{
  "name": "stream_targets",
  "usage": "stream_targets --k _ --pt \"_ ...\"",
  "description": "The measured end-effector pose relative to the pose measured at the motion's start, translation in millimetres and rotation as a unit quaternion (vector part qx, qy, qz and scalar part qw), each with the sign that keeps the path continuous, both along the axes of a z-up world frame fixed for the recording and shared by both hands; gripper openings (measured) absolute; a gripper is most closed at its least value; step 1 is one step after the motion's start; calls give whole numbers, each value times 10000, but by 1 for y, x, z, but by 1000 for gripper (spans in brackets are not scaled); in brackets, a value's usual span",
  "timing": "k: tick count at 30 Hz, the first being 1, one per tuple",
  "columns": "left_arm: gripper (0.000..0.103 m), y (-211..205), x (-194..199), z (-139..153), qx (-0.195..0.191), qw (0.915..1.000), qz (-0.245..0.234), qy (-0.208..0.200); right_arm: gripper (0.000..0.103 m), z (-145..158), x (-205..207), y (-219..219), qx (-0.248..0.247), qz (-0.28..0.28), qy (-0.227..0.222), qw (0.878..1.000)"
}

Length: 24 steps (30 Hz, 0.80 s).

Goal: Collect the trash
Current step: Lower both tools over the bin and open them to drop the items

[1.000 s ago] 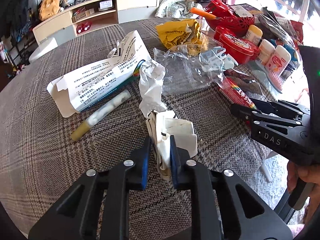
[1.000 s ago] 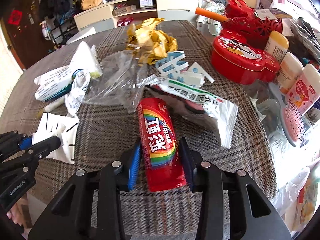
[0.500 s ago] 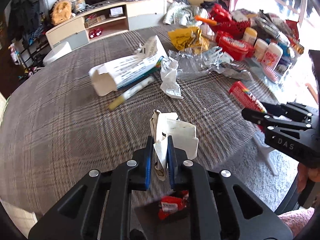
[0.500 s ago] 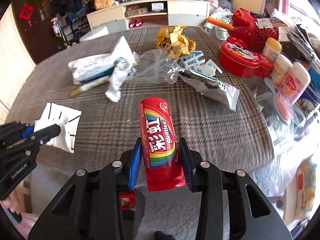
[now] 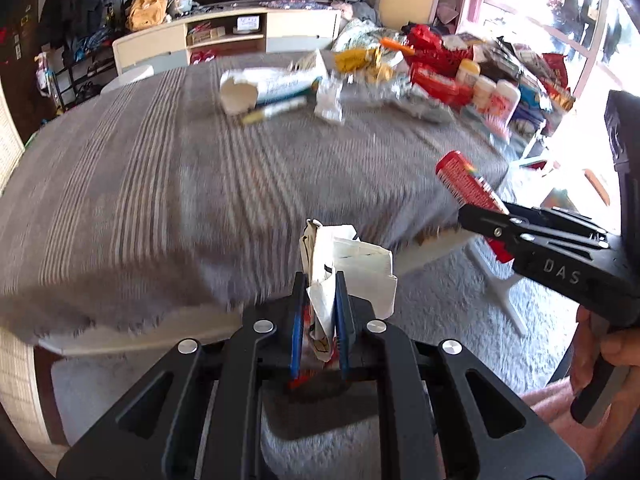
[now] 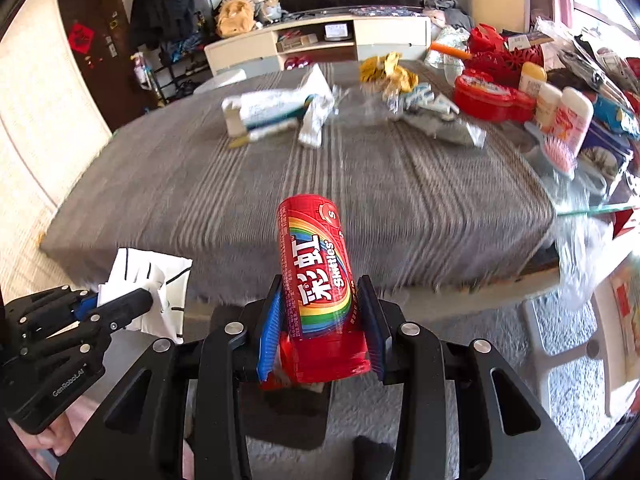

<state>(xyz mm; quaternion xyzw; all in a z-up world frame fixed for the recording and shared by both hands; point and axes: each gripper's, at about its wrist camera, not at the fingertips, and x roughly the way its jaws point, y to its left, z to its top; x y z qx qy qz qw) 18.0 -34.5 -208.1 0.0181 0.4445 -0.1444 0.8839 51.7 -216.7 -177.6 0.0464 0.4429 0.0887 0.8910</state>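
My left gripper is shut on a crumpled white paper box, held in the air off the table's near edge; it also shows in the right wrist view. My right gripper is shut on a red Skittles tube, also held beyond the table edge; the tube shows at the right of the left wrist view. Below both grippers a dark opening with red wrappers shows over the carpet.
The grey-clothed table carries a white carton, a pen-like tube, crumpled paper, clear plastic, a yellow wrapper, a red tin and bottles. A white stool leg stands on the carpet.
Both grippers have drawn back from the table with their loads, from over the cloth to beyond its near edge. The table's trash now lies farther away.
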Motion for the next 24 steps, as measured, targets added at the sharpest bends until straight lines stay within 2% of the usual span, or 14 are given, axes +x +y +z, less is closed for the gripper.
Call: stream_targets --k 10,17,22,24 --pt "12 15 -47 -80 186 9979 185 590 38 -55 -41 18 159 158 579 9981" --pt "13 17 -50 -119 156 9953 221 932 38 -99 -40 29 236 -50 979 9949" --pt "13 12 -41 -138 173 9929 166 1163 38 -129 -30 32 559 -154 1418 9882" --pt "14 10 -36 -143 183 9922 126 1231 38 -132 -26 37 404 -129 1404 9892"
